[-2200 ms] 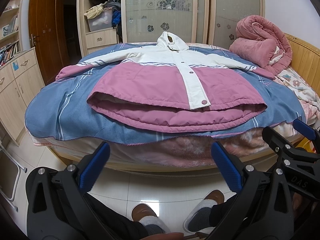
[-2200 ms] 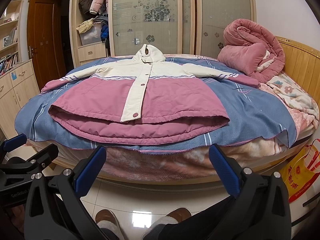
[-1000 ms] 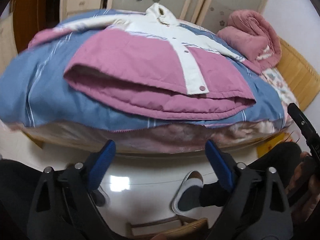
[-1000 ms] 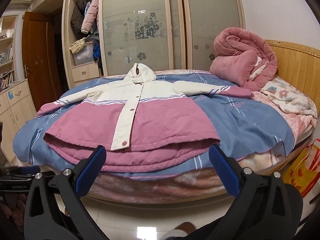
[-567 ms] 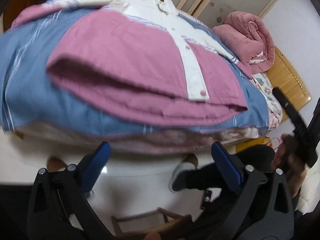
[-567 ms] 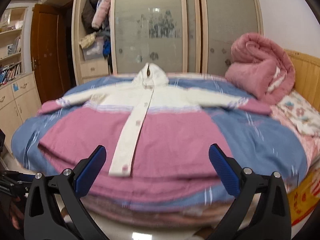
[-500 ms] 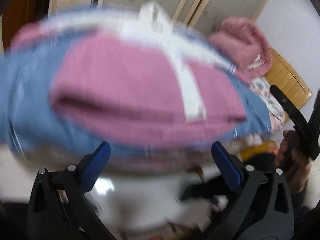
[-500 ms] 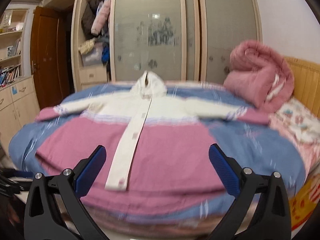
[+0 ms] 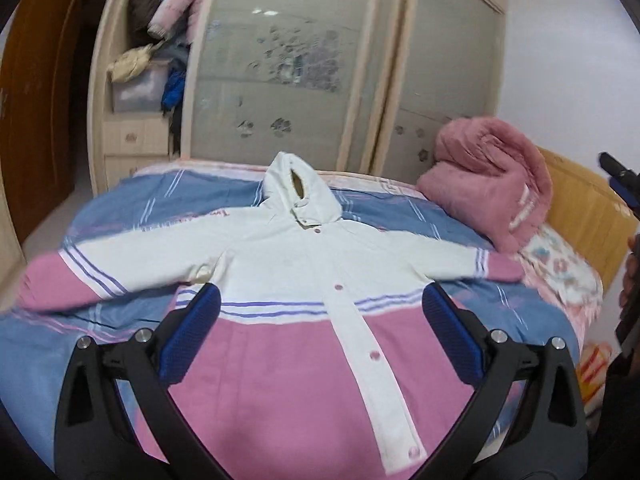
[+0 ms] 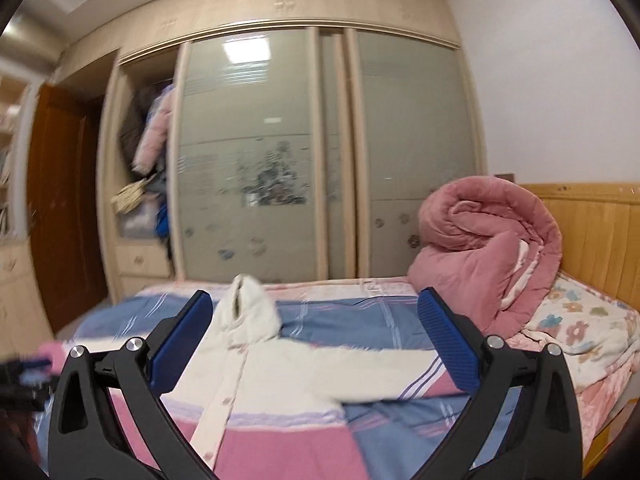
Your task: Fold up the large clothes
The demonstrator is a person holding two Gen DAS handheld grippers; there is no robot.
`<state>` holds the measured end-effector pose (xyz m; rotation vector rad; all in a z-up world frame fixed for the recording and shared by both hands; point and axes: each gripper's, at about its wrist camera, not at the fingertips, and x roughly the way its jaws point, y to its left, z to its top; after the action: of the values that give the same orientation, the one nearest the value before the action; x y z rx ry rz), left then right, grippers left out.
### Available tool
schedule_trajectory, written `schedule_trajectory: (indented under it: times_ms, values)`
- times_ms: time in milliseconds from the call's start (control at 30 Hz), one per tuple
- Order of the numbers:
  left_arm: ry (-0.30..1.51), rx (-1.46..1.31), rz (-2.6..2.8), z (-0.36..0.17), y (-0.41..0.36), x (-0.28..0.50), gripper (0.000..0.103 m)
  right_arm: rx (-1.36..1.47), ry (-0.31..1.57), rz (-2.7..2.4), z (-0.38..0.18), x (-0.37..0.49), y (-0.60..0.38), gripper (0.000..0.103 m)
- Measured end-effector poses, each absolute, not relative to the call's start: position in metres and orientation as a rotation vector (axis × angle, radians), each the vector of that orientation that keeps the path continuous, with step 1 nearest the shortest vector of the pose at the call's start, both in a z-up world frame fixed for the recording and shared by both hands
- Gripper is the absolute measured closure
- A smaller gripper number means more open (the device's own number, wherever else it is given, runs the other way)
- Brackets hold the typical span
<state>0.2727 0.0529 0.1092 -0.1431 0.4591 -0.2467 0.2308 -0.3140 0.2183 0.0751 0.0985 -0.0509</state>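
A hooded jacket (image 9: 304, 264), white on top and pink below, lies flat and buttoned on the blue striped bedcover (image 9: 132, 204), sleeves spread to both sides. In the left wrist view my left gripper (image 9: 320, 300) hovers open above the jacket's chest with nothing between its blue pads. My right gripper (image 10: 314, 304) is open too, above the jacket (image 10: 280, 376) near its right sleeve, holding nothing. The right gripper's tip shows at the left wrist view's right edge (image 9: 618, 176), with a hand below it.
A rolled pink quilt (image 10: 488, 248) sits at the bed's right by the wooden headboard (image 10: 588, 232). A sliding-door wardrobe (image 10: 320, 160) stands behind the bed, its left bay stuffed with clothes (image 10: 152, 136). A brown door (image 10: 56, 200) is at far left.
Both grippers have risen and moved forward from the foot of the bed to over the jacket. The floor and the person's feet have left the views.
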Motion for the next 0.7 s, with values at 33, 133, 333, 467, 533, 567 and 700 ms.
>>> schedule_trajectory:
  times_ms: [33, 133, 333, 467, 533, 567, 700]
  values:
    - [0.464, -0.174, -0.219, 0.098, 0.057, 0.281, 0.002, 0.091, 0.109, -0.074, 0.215, 0.242, -0.326, 0.001]
    - [0.477, -0.218, -0.158, 0.056, 0.071, 0.293, 0.002, 0.217, 0.182, -0.129, 0.181, 0.278, -0.381, 0.001]
    - [0.520, -0.156, -0.053, 0.026, 0.079, 0.315, 0.002, 0.669, 0.320, -0.116, 0.076, 0.328, -0.503, 0.001]
    - [0.501, -0.068, -0.046, 0.028, 0.070, 0.318, 0.002, 0.863, 0.318, -0.167, 0.028, 0.335, -0.565, 0.001]
    - [0.497, -0.025, -0.047, 0.027, 0.064, 0.319, 0.002, 0.904, 0.301, -0.197, 0.012, 0.336, -0.587, 0.001]
    - [0.496, -0.011, -0.048, 0.027, 0.062, 0.319, 0.002, 0.934, 0.307, -0.212, 0.003, 0.339, -0.599, 0.001]
    - [0.525, -0.030, -0.080, 0.023, 0.056, 0.327, 0.002, 1.039, 0.349, -0.188, -0.029, 0.365, -0.625, 0.008]
